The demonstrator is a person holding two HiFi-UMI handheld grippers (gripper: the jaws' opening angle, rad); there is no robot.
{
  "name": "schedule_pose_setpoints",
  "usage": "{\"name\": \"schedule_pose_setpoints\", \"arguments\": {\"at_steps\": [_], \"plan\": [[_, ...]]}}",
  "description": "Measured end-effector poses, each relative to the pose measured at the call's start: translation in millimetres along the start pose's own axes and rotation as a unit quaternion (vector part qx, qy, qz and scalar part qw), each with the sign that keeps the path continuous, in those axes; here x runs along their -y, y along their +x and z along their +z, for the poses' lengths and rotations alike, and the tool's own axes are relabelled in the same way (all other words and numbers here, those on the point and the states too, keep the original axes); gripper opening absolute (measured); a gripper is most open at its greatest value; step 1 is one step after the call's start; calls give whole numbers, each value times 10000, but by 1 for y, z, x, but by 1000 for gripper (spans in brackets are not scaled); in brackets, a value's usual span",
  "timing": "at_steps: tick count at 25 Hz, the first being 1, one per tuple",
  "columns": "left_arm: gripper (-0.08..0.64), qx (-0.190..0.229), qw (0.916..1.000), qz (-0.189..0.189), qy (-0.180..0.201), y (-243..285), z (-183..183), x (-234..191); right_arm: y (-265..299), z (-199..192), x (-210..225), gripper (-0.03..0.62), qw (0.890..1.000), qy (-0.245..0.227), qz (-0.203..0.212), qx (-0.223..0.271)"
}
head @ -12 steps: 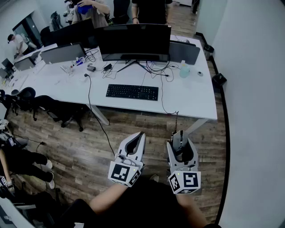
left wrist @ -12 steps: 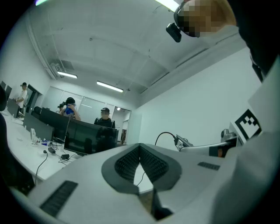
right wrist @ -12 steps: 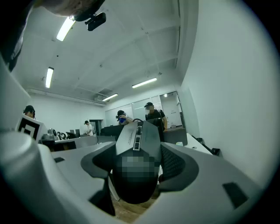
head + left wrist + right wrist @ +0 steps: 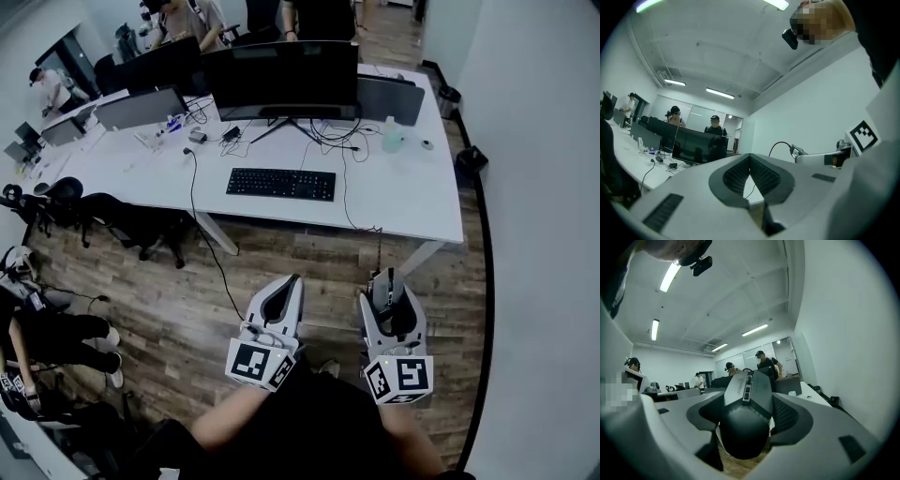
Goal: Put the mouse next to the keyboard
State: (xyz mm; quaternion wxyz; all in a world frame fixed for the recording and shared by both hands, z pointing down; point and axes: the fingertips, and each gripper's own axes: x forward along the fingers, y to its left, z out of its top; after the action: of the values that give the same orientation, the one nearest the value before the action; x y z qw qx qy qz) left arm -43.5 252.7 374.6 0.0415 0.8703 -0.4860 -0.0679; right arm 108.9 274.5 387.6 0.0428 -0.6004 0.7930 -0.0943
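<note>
A dark grey mouse (image 4: 746,414) with a cable sits between the jaws of my right gripper (image 4: 386,279), which is shut on it. The mouse (image 4: 383,292) shows in the head view too, held low over the wooden floor in front of the desk. My left gripper (image 4: 291,284) hangs beside it, shut, with its pads touching and nothing between them (image 4: 750,157). The black keyboard (image 4: 280,184) lies on the white desk (image 4: 408,211), well ahead of both grippers, in front of a wide black monitor (image 4: 281,80).
Cables run over the desk and down its front edge. A pale bottle (image 4: 392,137) stands at the desk's right end, near a grey divider (image 4: 384,100). Office chairs (image 4: 122,225) stand at the left. People stand behind the monitors. A white wall closes the right side.
Almost nothing differs: the head view has shifted slightly, so the desk sits a little lower. The right gripper still holds the mouse and the left stays shut.
</note>
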Motion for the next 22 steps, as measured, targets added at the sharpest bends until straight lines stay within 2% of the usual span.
{"name": "schedule_pose_setpoints", "arguments": {"at_steps": [7,11,18,22], "plan": [[5,-121,9999,-46,106,16,-9,-7,5,0,22,314,9999,-9,-139,25],[5,-46,9999,-77,74,35,-11,-20,21,-4,31,314,9997,-51,-244,-50],[5,123,9999,-108,-7,81,-11,-54,74,0,36,313,9988,-197,-421,-164],[5,-24,9999,-105,-96,117,-25,-82,119,-5,47,314,9963,-449,-626,-370]]}}
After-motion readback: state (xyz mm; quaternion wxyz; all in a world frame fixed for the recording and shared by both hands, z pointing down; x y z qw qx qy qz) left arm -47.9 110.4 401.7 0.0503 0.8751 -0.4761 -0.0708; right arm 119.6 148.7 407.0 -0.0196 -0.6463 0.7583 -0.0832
